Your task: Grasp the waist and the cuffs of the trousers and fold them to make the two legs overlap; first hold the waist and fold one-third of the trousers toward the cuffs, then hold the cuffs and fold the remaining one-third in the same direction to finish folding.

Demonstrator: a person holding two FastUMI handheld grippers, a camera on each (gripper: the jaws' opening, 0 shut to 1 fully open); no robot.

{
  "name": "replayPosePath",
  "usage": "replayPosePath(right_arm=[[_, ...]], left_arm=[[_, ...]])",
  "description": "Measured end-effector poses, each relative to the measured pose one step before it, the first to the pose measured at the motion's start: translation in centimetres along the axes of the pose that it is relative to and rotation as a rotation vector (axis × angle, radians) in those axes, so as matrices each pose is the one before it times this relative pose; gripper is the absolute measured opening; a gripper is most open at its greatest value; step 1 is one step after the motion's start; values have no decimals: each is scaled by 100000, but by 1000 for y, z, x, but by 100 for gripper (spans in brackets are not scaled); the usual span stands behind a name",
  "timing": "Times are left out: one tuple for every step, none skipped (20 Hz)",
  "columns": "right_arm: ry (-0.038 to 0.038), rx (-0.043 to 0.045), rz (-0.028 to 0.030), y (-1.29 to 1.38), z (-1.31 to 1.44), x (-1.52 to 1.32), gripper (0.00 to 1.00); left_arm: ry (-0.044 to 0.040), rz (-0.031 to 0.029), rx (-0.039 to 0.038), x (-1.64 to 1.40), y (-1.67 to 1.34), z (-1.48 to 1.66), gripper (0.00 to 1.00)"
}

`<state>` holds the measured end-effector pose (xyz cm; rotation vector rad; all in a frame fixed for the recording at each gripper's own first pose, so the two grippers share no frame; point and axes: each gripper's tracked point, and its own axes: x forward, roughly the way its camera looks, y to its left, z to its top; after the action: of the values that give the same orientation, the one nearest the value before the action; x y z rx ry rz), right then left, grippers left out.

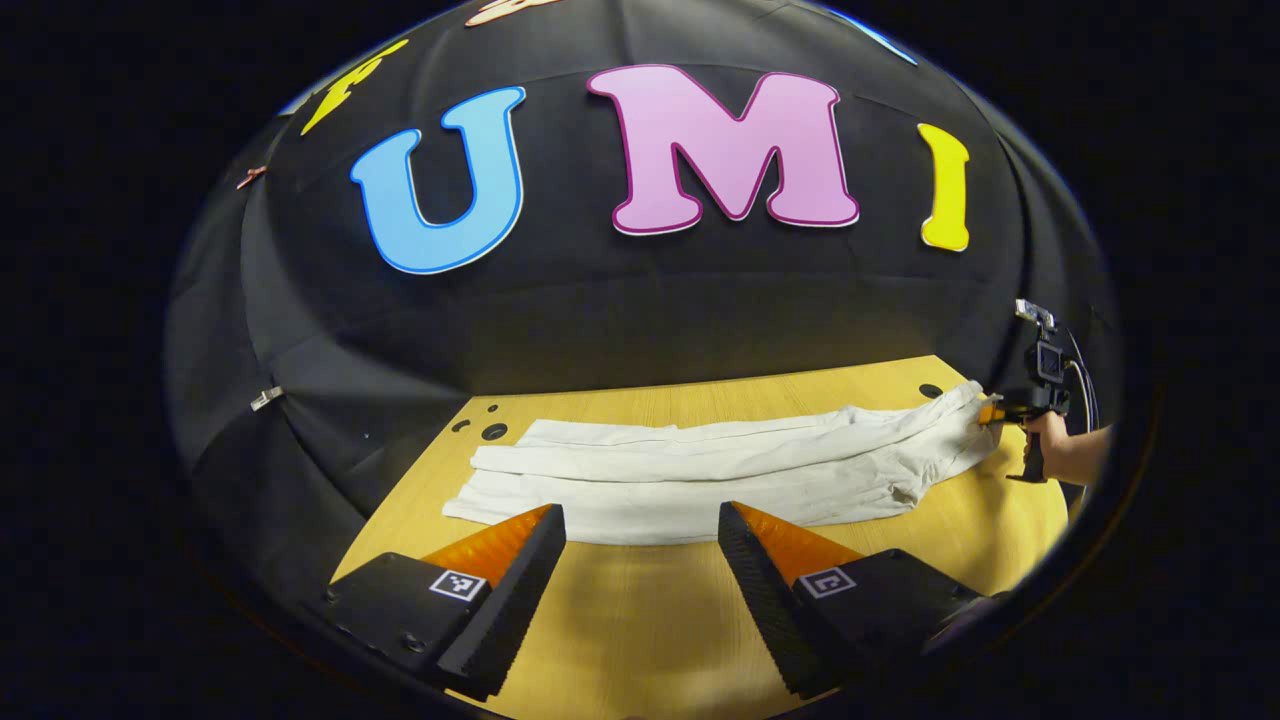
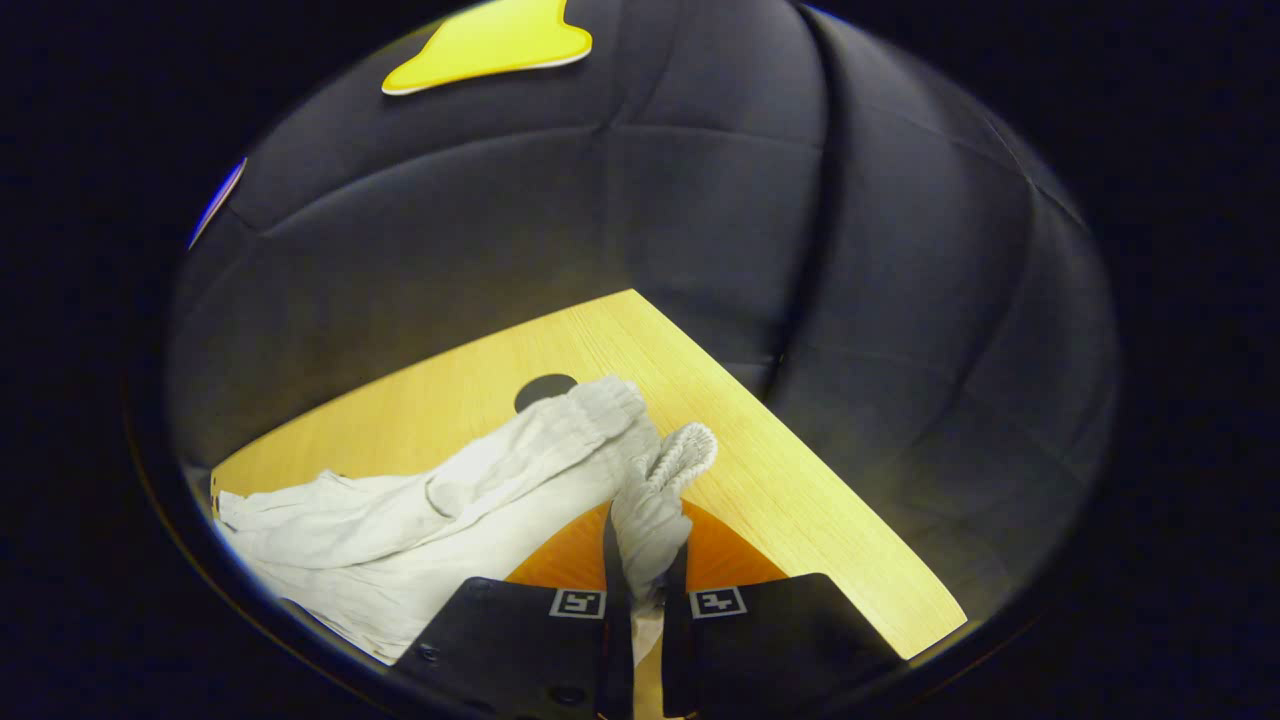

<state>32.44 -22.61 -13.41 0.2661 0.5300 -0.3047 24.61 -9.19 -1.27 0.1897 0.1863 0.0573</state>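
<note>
The white trousers (image 1: 720, 470) lie stretched lengthwise across the wooden worktop (image 1: 640, 620), the legs laid one over the other, cuffs toward its left edge and the gathered waist (image 2: 640, 440) at its right end, near the far right corner. The right gripper (image 2: 645, 580) has its fingers closed on a bunched fold of the waistband, lifting that bit of cloth off the surface; the left gripper view shows it at the right edge, held by a hand (image 1: 1065, 445). The left gripper (image 1: 640, 540) hovers near the worktop's front edge, fingers spread wide apart, just short of the trouser legs and holding nothing.
</note>
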Motion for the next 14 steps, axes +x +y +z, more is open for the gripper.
replayPosePath(right_arm=[[-2568,-2230,746,439,1152,-767,16],[-2689,-2347,1355,380,1083,-675,16],[-2941,-2309,1508,555,1393,-733,15],[-3135,-2367,1425,644,1418,-1091,16],[-2796,-2229,1720,860,1414,-741,16],[-2566,-2221,2077,529,1277,-1113,15],[-2573,-2616,2162,849,1249,-691,15],[-3004,-2778,2242,620,1275,-957,15],[-2821,-2456,2558,845,1135,-596,15],[-2107,-1978,2776,465,359,-1051,15],[-1794,-1342,2838,558,360,-875,15],[-1576,-1101,2559,-208,258,-916,15],[-1104,-1165,2682,319,175,-549,15],[-501,-893,3033,-84,-316,102,15]], left_arm=[[-118,183,326,-288,352,-88,98],[-112,470,-272,-211,427,-40,98],[26,880,-823,-150,519,-97,98],[161,815,-1270,-130,435,-180,98],[413,852,-1510,-205,404,-263,98],[340,706,-1332,-238,434,-278,98],[671,696,-1088,-273,403,-510,98],[459,513,-721,-330,348,-449,98],[404,354,-407,-419,354,-561,98],[652,729,-174,-326,478,-617,98],[1204,959,-520,-210,512,-786,98],[1121,1071,-962,-160,448,-657,98],[767,1865,-1429,-117,632,-705,98],[340,1249,-2302,17,384,-407,98]])
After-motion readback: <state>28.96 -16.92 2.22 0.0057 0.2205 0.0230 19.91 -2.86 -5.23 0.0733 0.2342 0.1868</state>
